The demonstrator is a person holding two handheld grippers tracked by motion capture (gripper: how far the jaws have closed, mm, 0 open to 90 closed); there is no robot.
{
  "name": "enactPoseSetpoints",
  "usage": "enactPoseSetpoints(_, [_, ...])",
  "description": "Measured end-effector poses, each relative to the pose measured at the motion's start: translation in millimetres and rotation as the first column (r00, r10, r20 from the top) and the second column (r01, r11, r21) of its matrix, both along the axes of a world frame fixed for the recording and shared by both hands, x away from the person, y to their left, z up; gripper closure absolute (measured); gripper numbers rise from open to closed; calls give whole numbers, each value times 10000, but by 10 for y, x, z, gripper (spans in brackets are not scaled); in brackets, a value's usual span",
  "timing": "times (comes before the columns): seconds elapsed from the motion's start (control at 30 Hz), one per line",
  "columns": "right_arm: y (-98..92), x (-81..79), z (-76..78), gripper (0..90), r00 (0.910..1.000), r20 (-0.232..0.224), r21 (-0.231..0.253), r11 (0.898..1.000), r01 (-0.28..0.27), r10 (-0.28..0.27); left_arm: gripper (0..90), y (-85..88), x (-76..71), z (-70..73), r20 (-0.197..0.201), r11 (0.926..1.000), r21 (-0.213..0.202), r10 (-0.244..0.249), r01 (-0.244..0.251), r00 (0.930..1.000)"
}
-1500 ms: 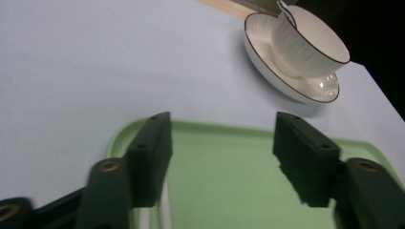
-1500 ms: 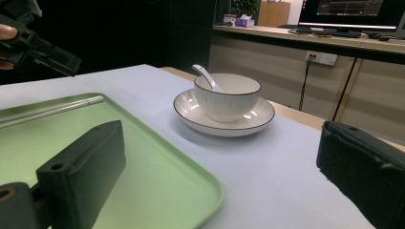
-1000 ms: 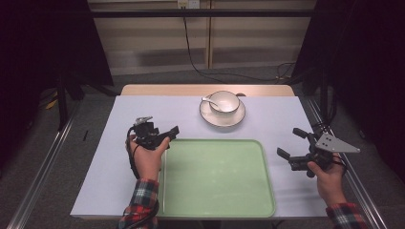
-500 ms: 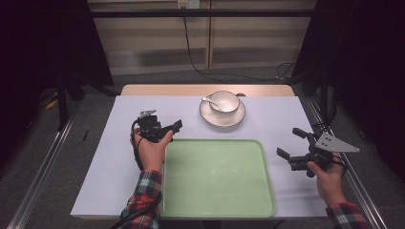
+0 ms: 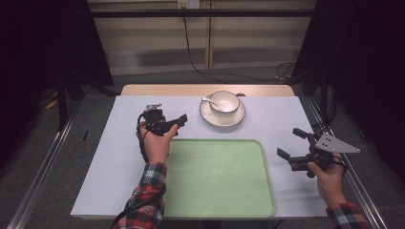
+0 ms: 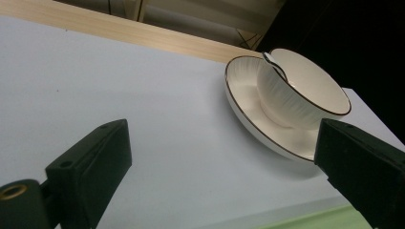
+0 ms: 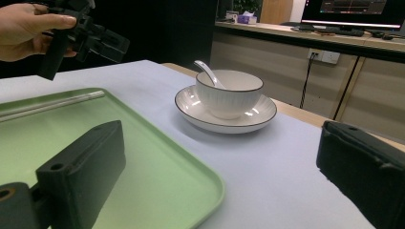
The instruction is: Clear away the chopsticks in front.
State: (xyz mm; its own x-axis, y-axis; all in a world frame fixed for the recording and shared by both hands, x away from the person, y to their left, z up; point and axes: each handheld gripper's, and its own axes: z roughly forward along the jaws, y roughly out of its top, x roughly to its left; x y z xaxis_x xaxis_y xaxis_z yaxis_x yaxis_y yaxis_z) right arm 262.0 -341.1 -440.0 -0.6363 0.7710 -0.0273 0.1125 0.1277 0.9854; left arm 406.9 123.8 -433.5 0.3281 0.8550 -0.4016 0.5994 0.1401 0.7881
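Held above the white table cover (image 5: 119, 157) at about ten o'clock from the green tray (image 5: 217, 179), the left gripper (image 5: 173, 123) is seen with its jaws spread wide and nothing between them — they have just been opening further. Its jaws are pointed toward two o'clock, at the bowl (image 5: 225, 101), which is nearest to it but still apart from it. The bowl is set upright on a white saucer (image 5: 222, 116) with a dark rim, at the tray's twelve o'clock and just beyond its far edge, without touching it. A white spoon (image 5: 208, 100) is leaned inside the bowl, its handle resting over the rim at the nine o'clock side; whether anything else is in the bowl cannot be told. In the left gripper view the bowl is framed toward the right jaw, with the saucer's edge just above it. Nothing is carried on the tray's flat green floor. At the tray's three o'clock, the right gripper (image 5: 290, 143) is held over the cover — jaws wide apart as well, nothing gripped, aimed toward the saucer.
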Motion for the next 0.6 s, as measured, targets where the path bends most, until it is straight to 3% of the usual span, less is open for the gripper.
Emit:
enactPoseSetpoints(0.03, [1, 1, 0, 19, 10000, 0, 8, 10000, 13, -13, 49, -2, 14, 3, 0, 9999, 107, -91, 91, 10000])
enactPoseSetpoints(0.17, [-1, 2, 2, 19, 10000, 38, 25, 10000, 26, -26, 49, -54, 56, 25, 48, 9999, -99, -117, 118, 9999])
enactPoseSetpoints(0.6, [-7, 16, 3, 19, 10000, 63, -2, 10000, 4, -4, 48, -209, 174, 78, 11, 9992, 124, -385, 385, 9993])
